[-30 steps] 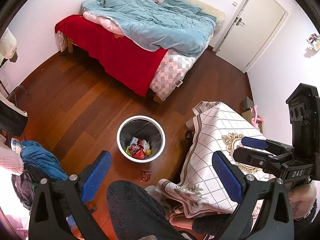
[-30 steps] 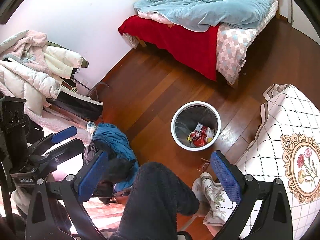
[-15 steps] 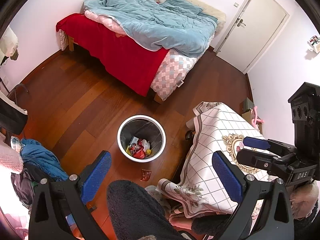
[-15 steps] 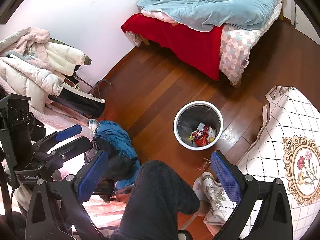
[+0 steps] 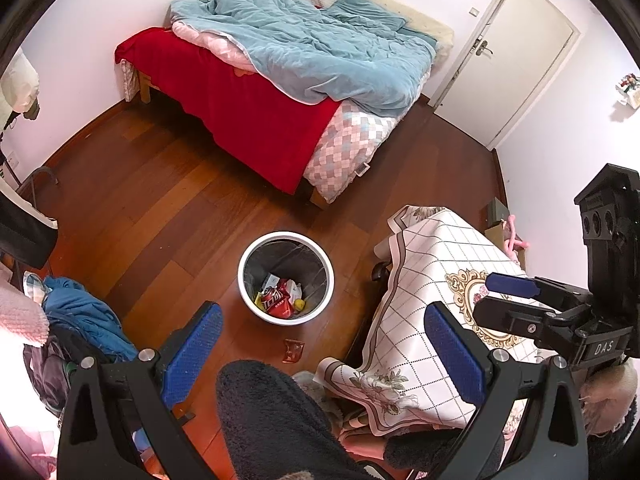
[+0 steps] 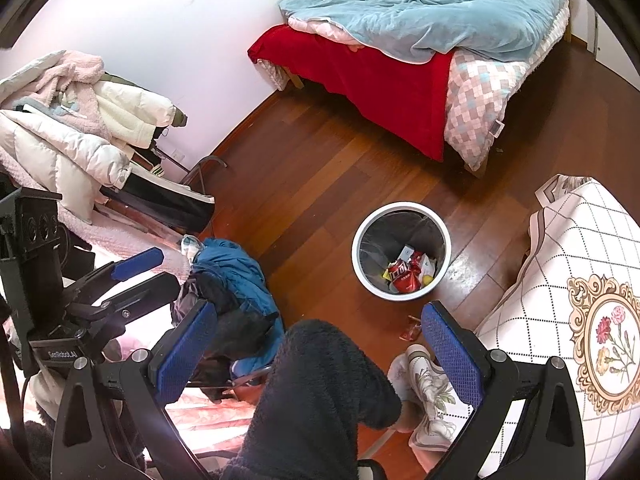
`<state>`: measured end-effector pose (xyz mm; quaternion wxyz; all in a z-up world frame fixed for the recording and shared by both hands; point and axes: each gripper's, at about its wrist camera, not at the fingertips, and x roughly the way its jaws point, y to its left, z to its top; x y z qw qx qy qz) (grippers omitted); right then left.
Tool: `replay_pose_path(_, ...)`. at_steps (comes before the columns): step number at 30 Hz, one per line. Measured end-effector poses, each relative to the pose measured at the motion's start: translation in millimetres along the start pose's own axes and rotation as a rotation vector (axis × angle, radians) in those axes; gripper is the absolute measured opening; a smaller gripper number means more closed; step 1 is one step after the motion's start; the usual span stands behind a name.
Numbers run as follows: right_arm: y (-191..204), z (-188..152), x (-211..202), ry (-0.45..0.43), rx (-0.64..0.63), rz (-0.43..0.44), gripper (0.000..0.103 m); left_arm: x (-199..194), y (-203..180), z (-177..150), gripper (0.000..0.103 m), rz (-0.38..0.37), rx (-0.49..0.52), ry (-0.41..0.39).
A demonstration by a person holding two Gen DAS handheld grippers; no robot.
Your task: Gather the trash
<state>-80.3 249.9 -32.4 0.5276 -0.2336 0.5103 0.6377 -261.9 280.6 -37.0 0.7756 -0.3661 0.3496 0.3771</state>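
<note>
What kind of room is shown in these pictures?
Most likely a bedroom in a home. A bed with a blue duvet stands against the wall, coats are piled at one side, and a small trash bin sits on the wooden floor.

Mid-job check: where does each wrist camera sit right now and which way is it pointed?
Left wrist: high on the left gripper, tilted down at the bin, bed and door; the right gripper and the person's knee show.
Right wrist: high on the right gripper, down at the bin, bed and coat pile; the left gripper shows.
Shared: bin, wrapper on the floor, bed.
</note>
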Motion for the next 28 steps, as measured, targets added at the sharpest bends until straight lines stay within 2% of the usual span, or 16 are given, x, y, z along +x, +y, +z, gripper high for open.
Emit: replay_pose_path(28, 2.3, -0.6, -1.4, 0.005, -0.002, 0.004, 0.103, -0.7, -0.1, -2.9, 0.103, 0.005, -0.005, 0.0)
